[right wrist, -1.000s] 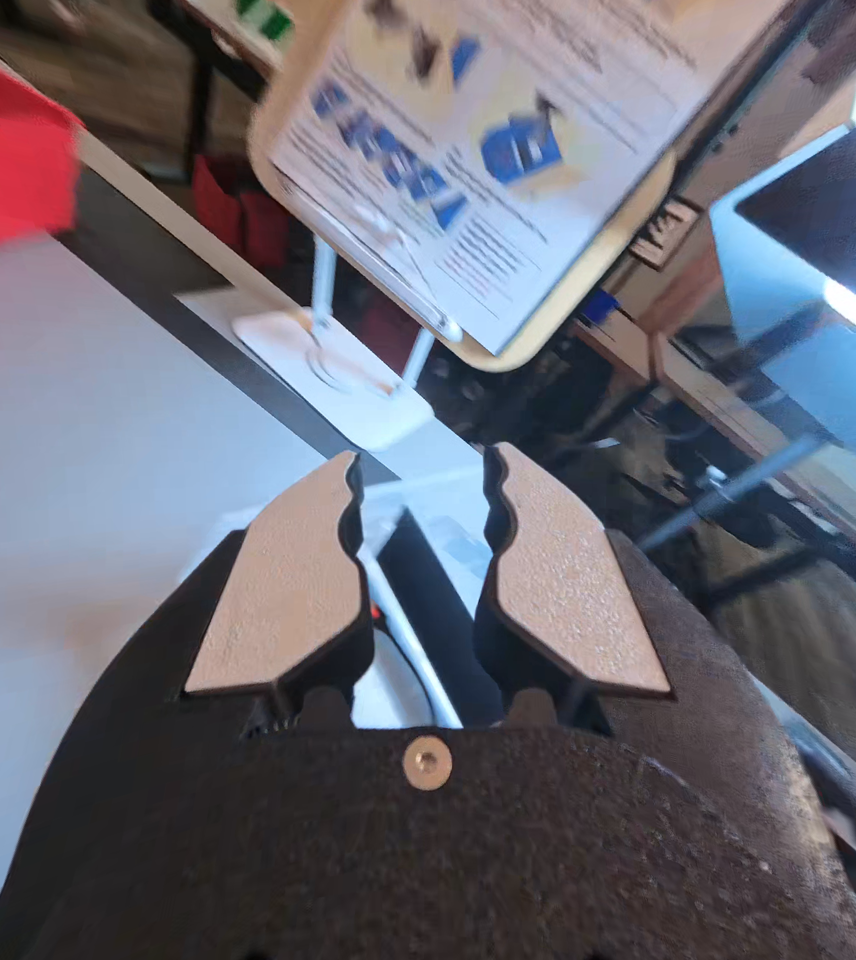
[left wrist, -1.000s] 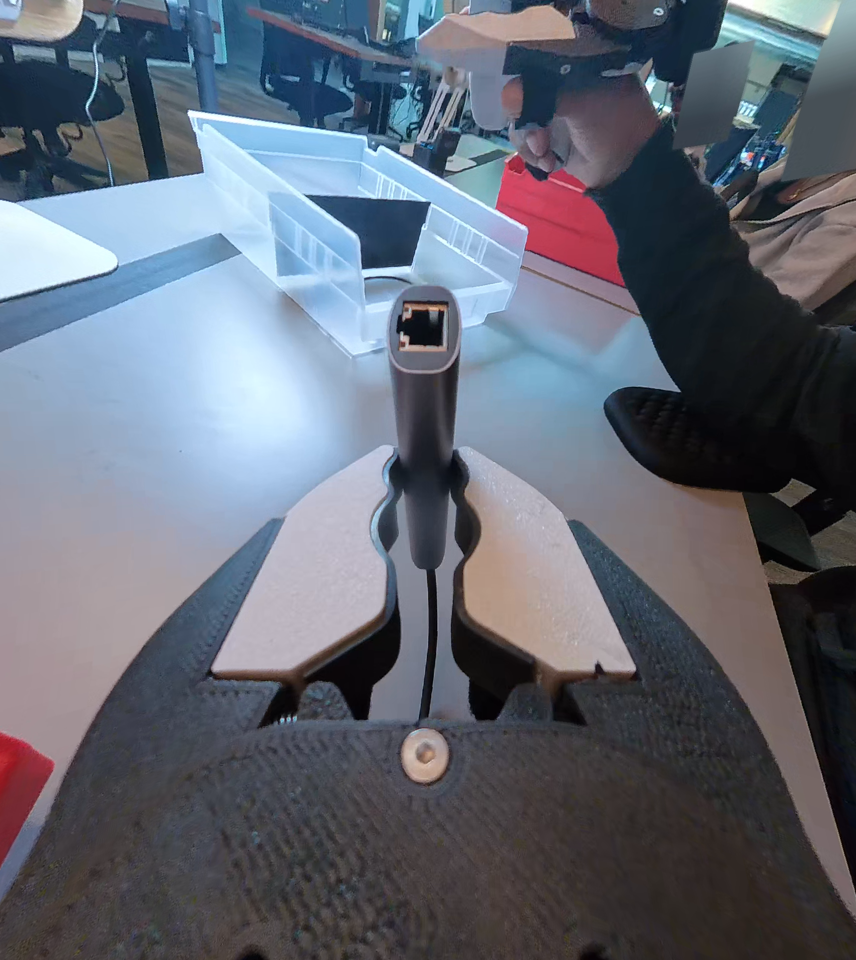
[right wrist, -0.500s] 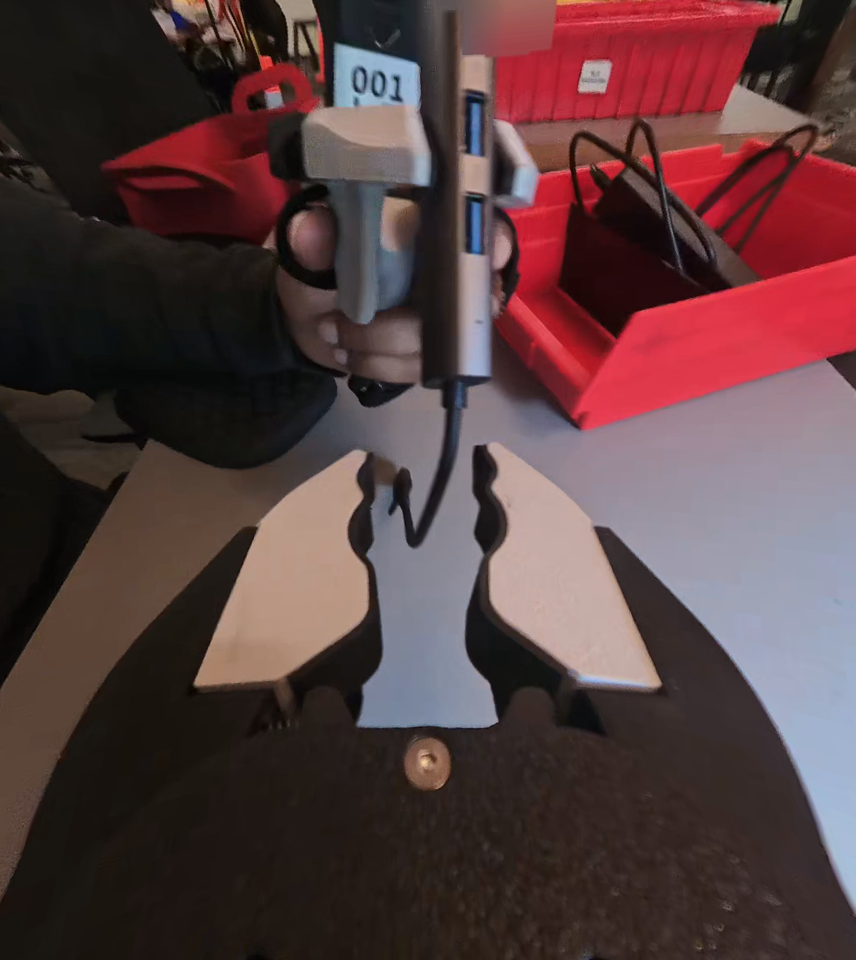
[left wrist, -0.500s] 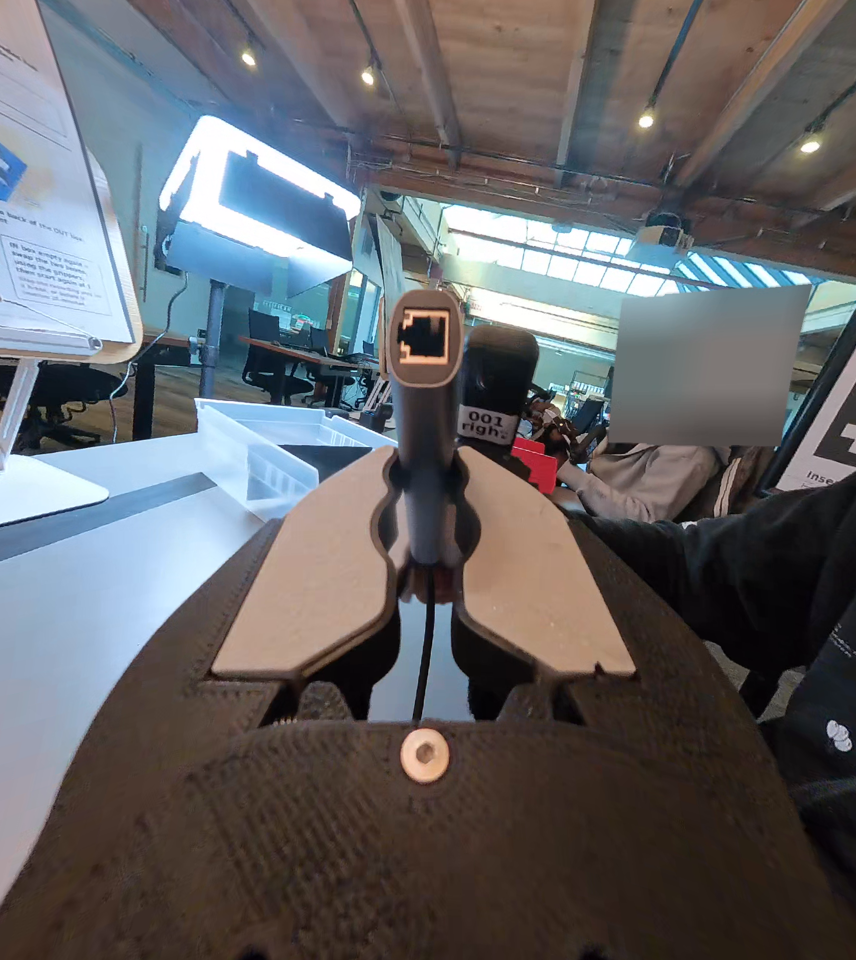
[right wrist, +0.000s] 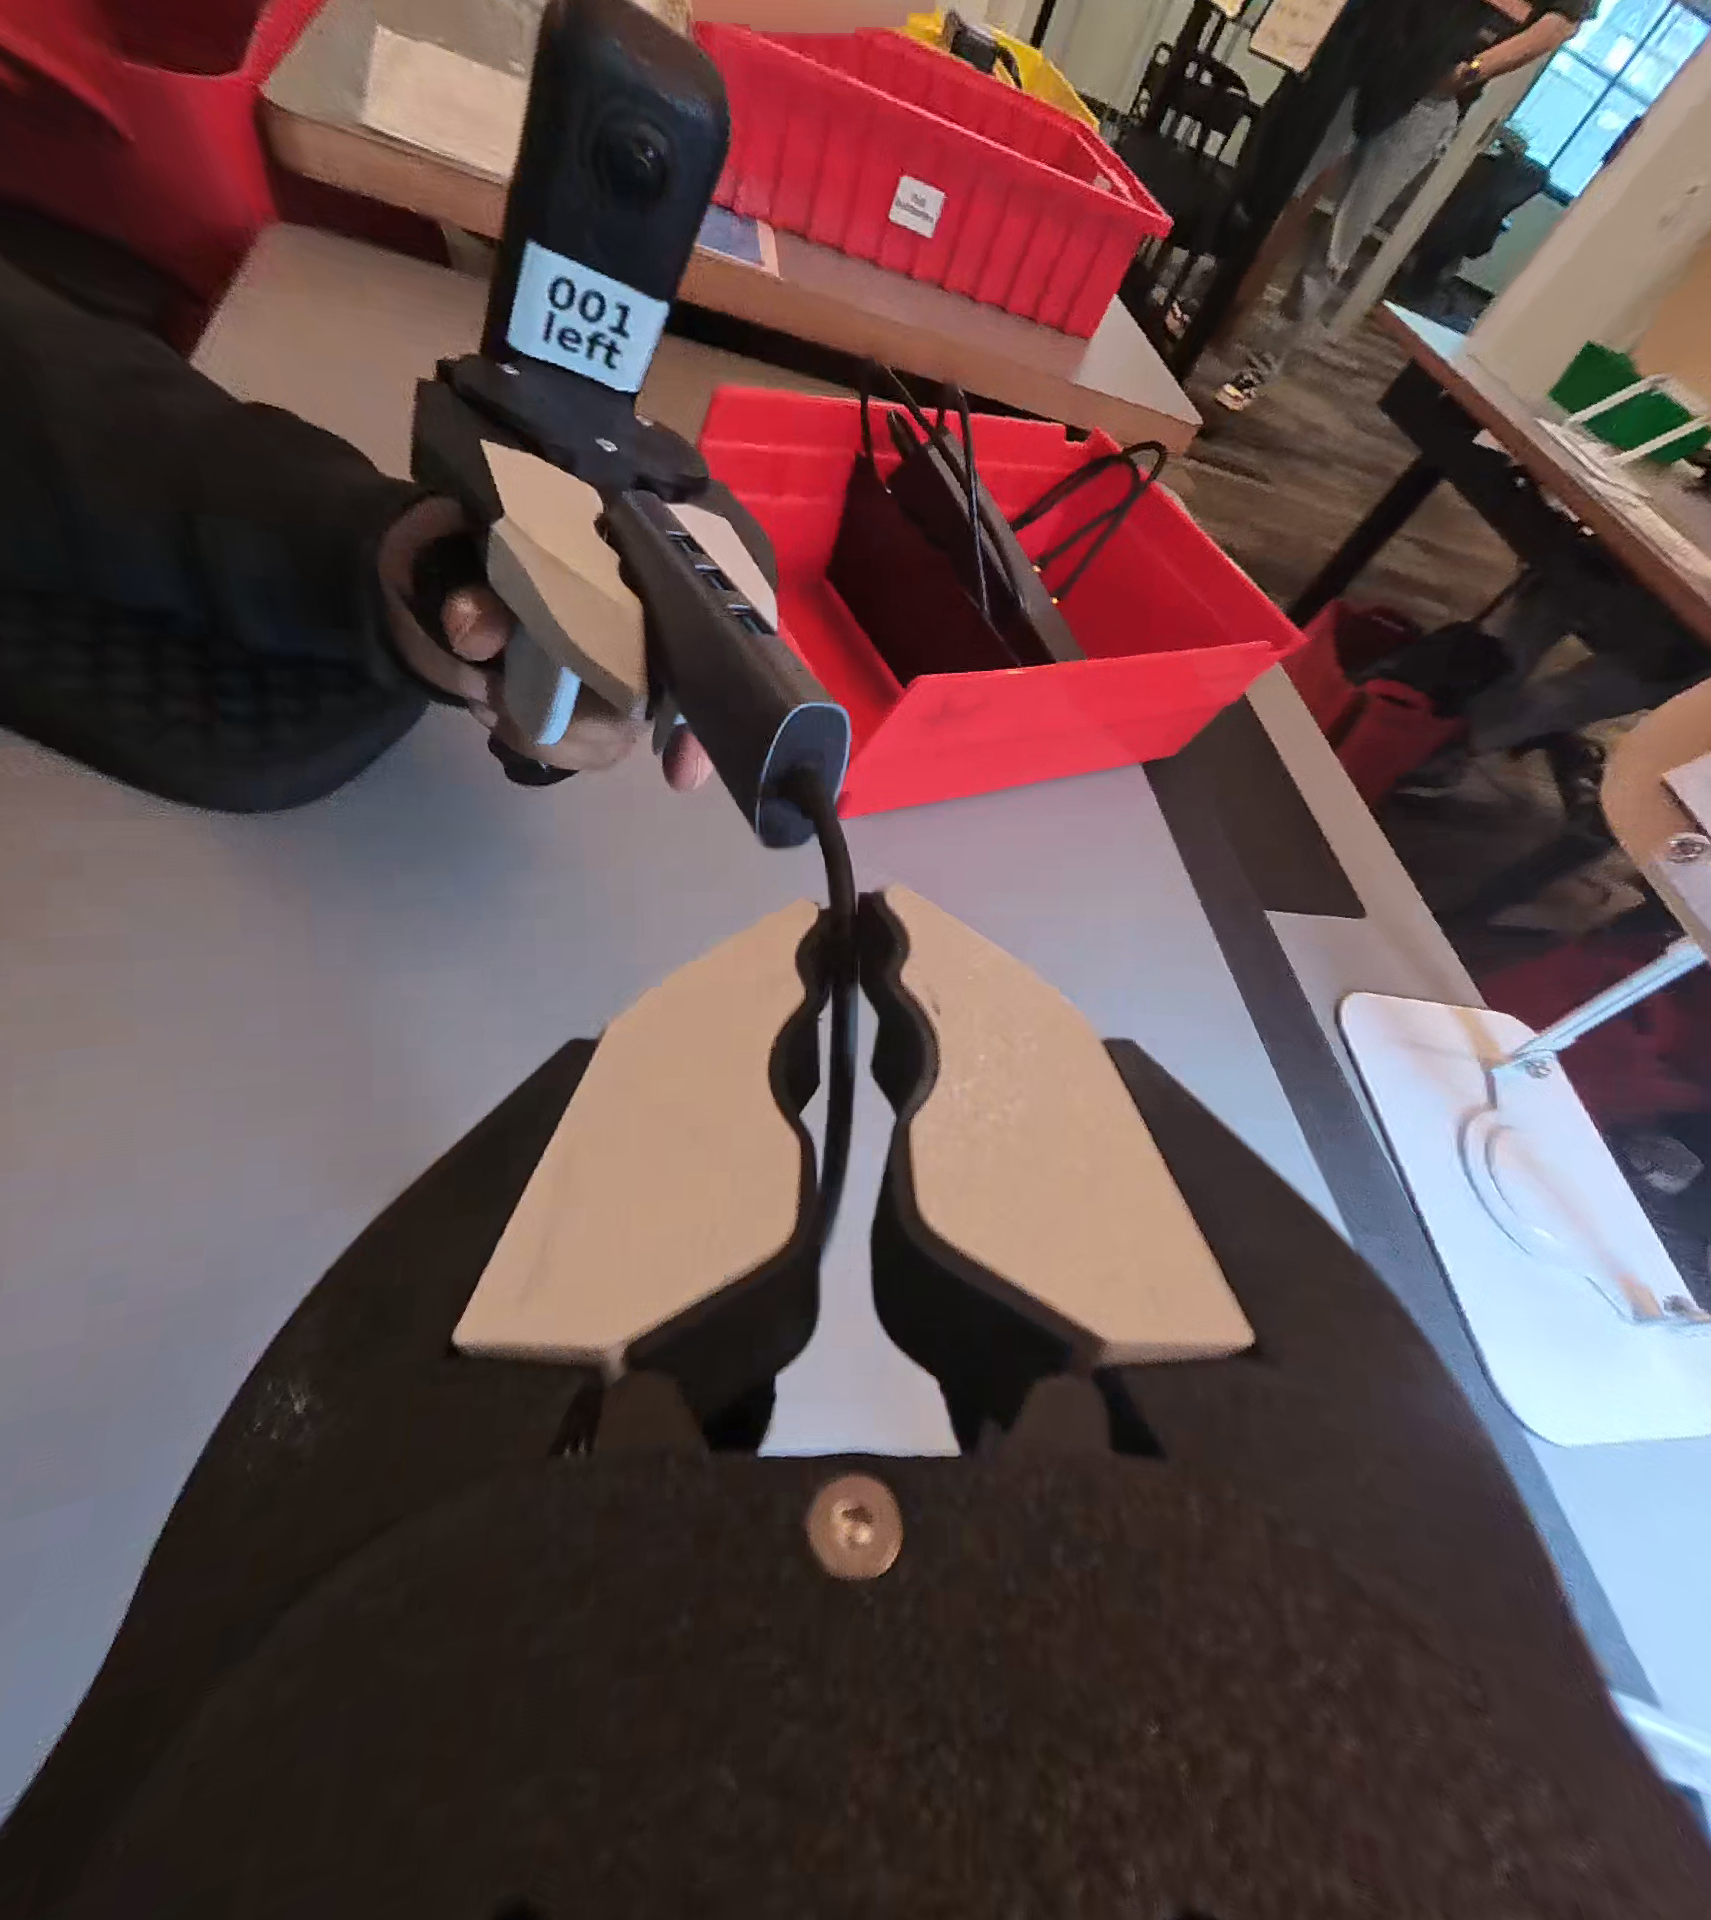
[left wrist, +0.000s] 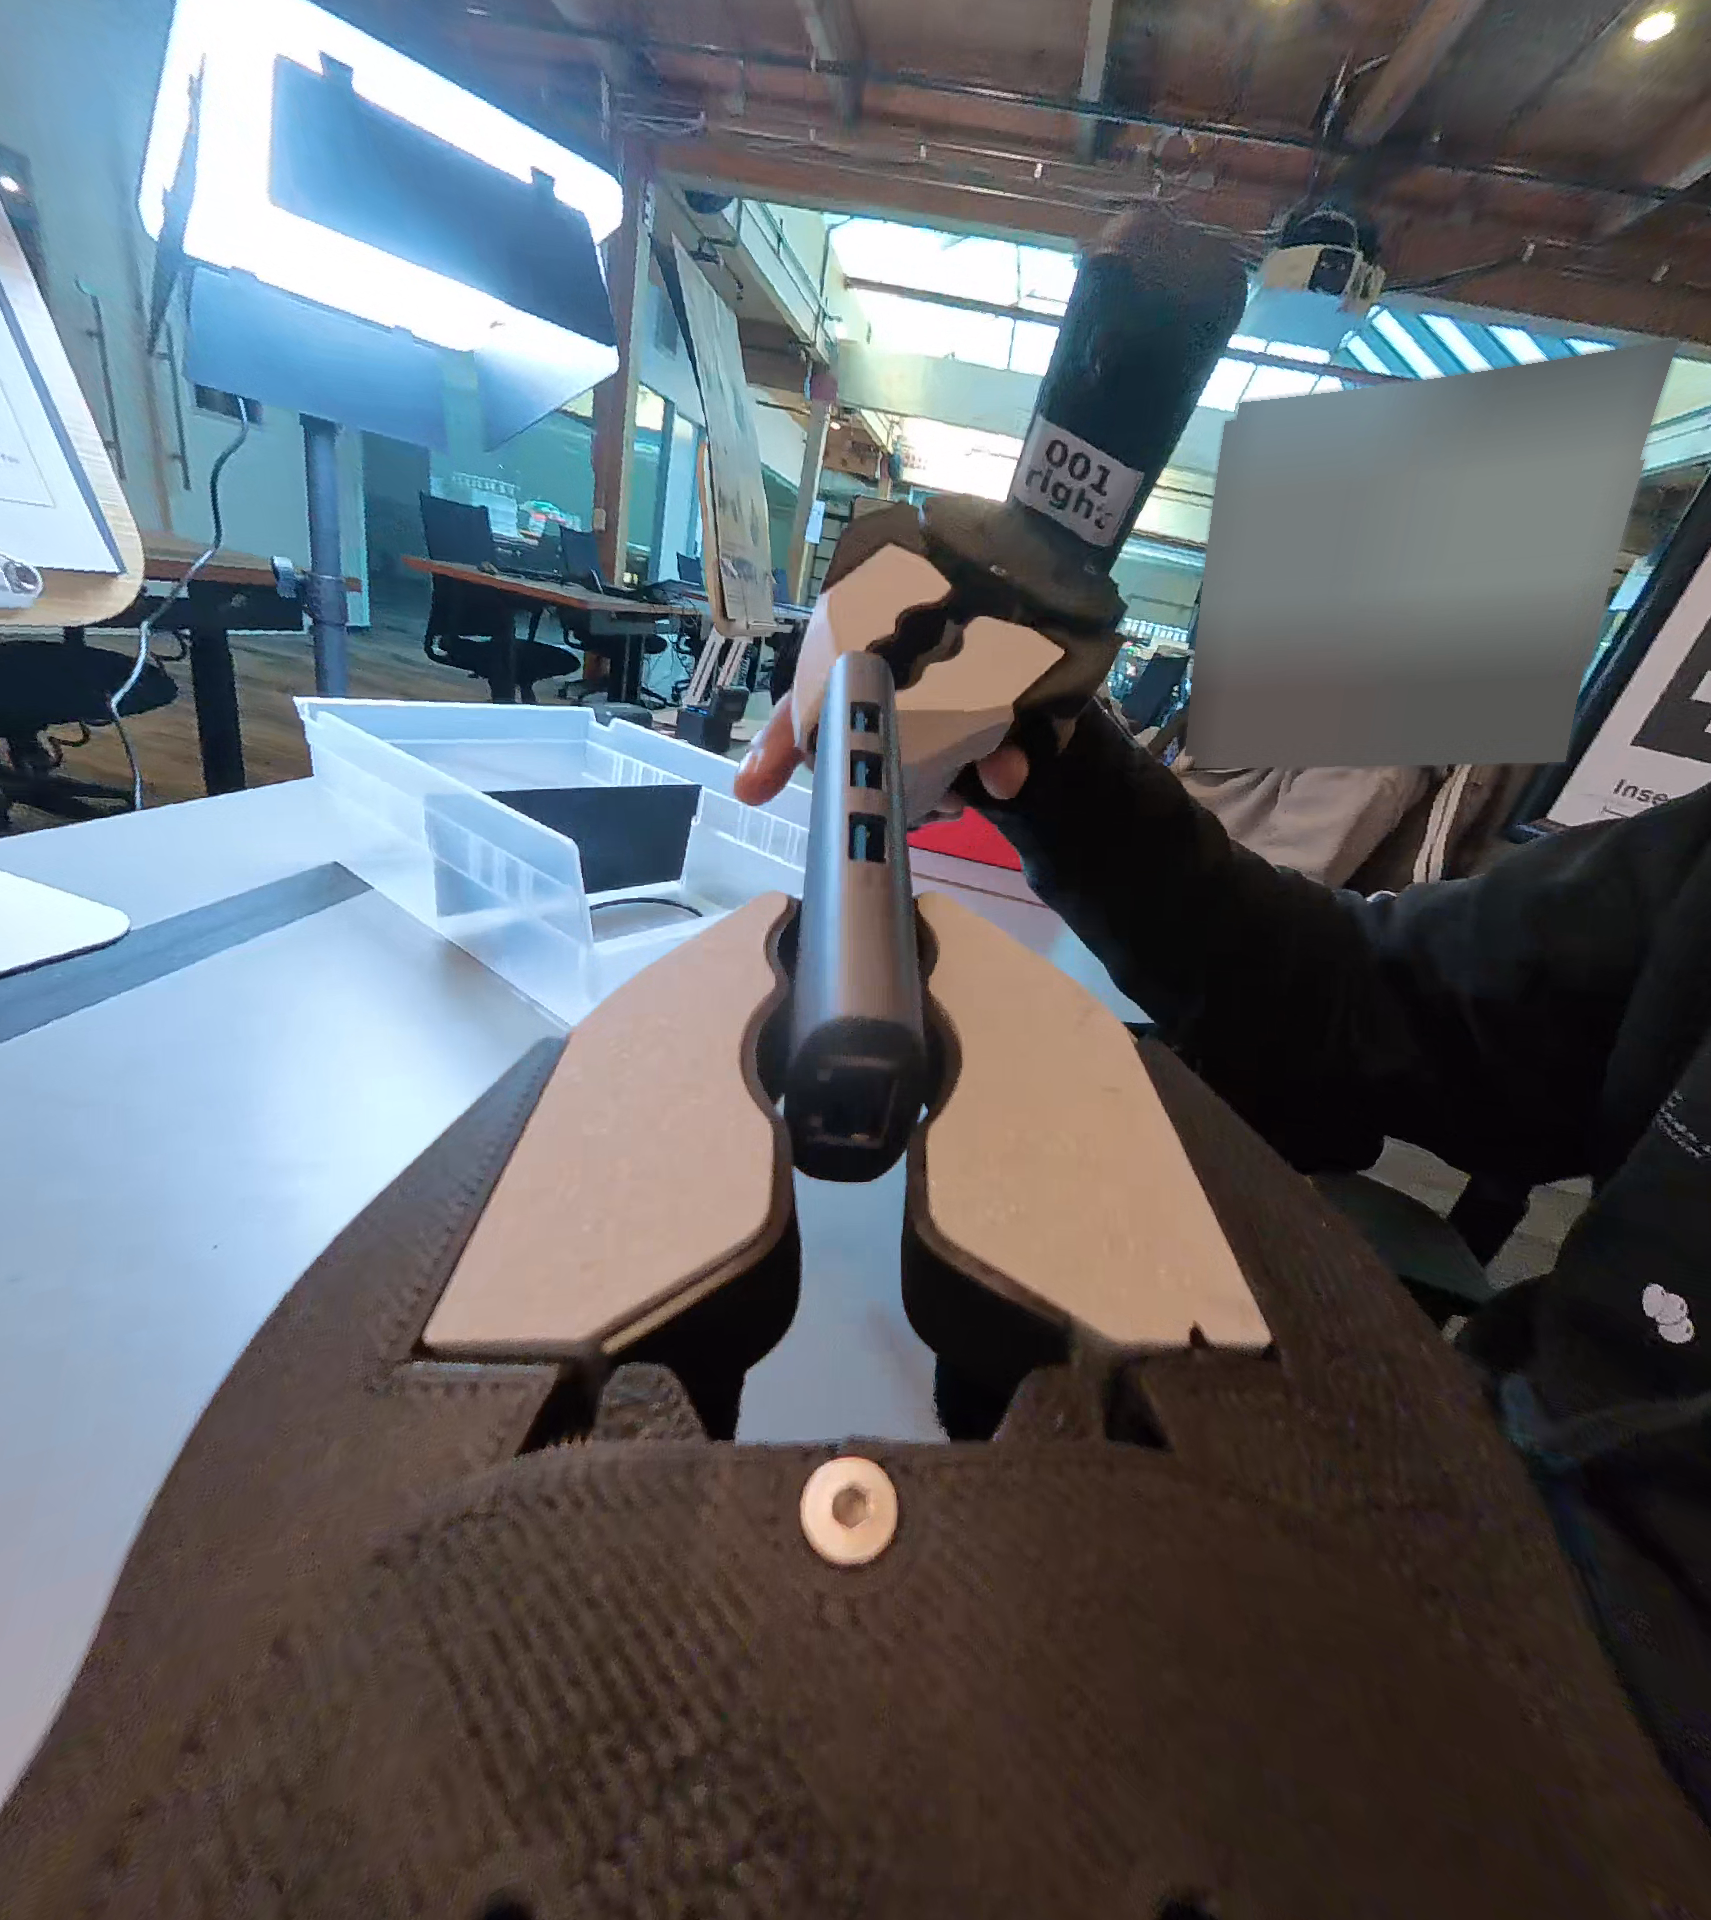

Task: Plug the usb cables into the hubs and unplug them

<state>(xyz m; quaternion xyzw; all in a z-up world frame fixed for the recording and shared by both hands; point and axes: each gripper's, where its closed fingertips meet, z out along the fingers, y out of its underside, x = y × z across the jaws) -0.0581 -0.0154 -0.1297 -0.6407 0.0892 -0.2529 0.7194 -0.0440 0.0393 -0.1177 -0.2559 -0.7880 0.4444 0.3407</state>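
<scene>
A grey USB hub [left wrist: 856, 790] with three ports on its upper side is clamped between my left gripper's [left wrist: 851, 914] fingers, its network-socket end toward the camera. The right wrist view shows the hub [right wrist: 716, 623] held above the table in the left gripper [right wrist: 659, 566], its cable end pointing at me. My right gripper [right wrist: 843, 904] is shut on the hub's black cable [right wrist: 830, 1091], just below the hub. In the left wrist view the right gripper [left wrist: 934, 649] sits at the hub's far end.
A clear plastic bin [left wrist: 518, 790] stands on the grey table [left wrist: 155, 1143] behind the hub. A red bin [right wrist: 1038, 707] with black pouches and cables stands beyond the left gripper. A white stand base [right wrist: 1516, 1226] is at the table edge. A dark sleeve [left wrist: 1350, 987] is alongside. There is about 7 cm between the tips of the two grippers.
My right gripper swung round to face the hub and closed on its cable; it was open before. The hub tipped over in the left gripper, its cable end now pointing away.
</scene>
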